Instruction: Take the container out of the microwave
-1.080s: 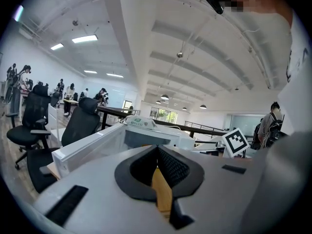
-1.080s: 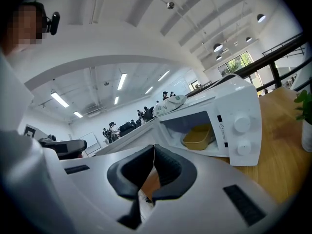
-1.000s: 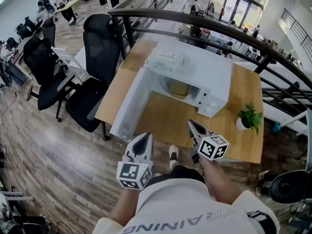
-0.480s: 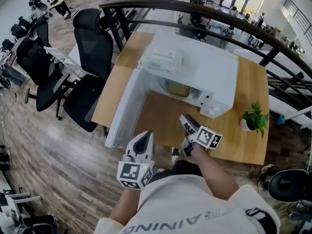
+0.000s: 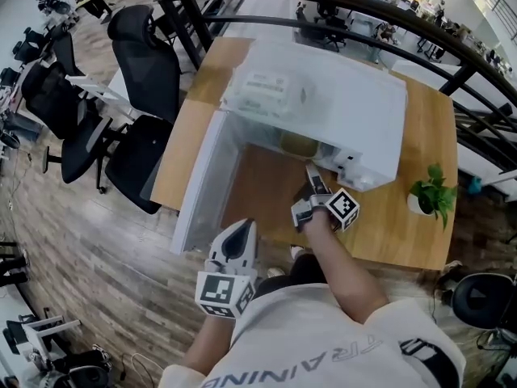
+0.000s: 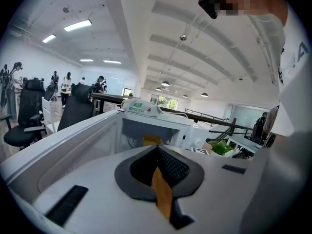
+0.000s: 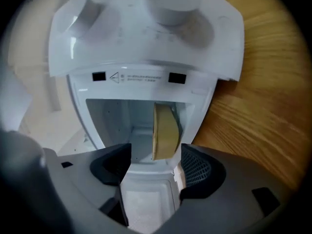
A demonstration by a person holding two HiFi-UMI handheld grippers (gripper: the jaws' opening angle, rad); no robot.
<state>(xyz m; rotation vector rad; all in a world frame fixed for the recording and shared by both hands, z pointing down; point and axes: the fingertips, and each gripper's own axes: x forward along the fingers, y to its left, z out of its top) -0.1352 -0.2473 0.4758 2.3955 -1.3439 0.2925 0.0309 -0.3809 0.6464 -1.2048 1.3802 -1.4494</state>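
Container [image 7: 165,130]: sits inside microwave [image 7: 146,38] cavity, straight ahead of right claw [image 7: 155,156], in line w/ its gap, not yet between pads [image 7: 197,167]. Jaws have just been opening and stand wide apart, nothing gripped. Claw is rolled on its side, prob. to span the rim. Door [image 5: 202,180], open at claw's left, gives access. Left claw [image 6: 157,150]: jaws together, empty, nearer operator. Container looks pale yellow, smooth, shallow, w/ rounded edge. Microwave: glossy white. Pads: black, ribbed.
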